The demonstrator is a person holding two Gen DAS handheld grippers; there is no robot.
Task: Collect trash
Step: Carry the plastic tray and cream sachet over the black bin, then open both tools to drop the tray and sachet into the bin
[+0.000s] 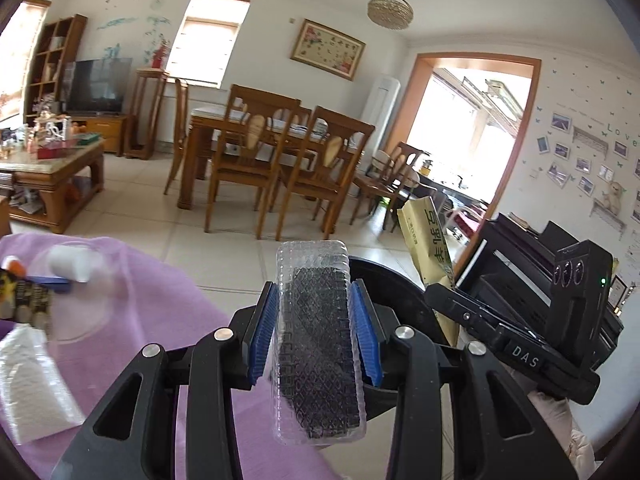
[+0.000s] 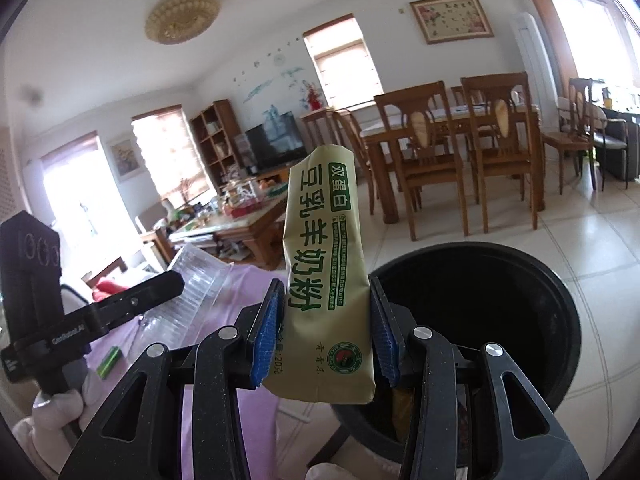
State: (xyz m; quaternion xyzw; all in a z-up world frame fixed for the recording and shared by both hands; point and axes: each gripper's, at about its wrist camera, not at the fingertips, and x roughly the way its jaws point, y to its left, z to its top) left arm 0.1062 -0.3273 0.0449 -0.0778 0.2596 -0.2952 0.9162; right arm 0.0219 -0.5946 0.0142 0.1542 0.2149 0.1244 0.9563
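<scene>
Bright daylight blows out the windows (image 2: 168, 160), motion blur smears the near left, and fisheye edges curve darkly.

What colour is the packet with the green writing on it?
The milk powder packet is pale yellow-beige with green lettering, clearest in the right wrist view.

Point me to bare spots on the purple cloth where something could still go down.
Bare purple cloth runs between the clear tray in the left gripper and the white cup. Another strip lies between the green battery and the right gripper. The cloth's left end is crowded: cup, dark wrapper, white bag. The bin mouth looks unobstructed.
</scene>
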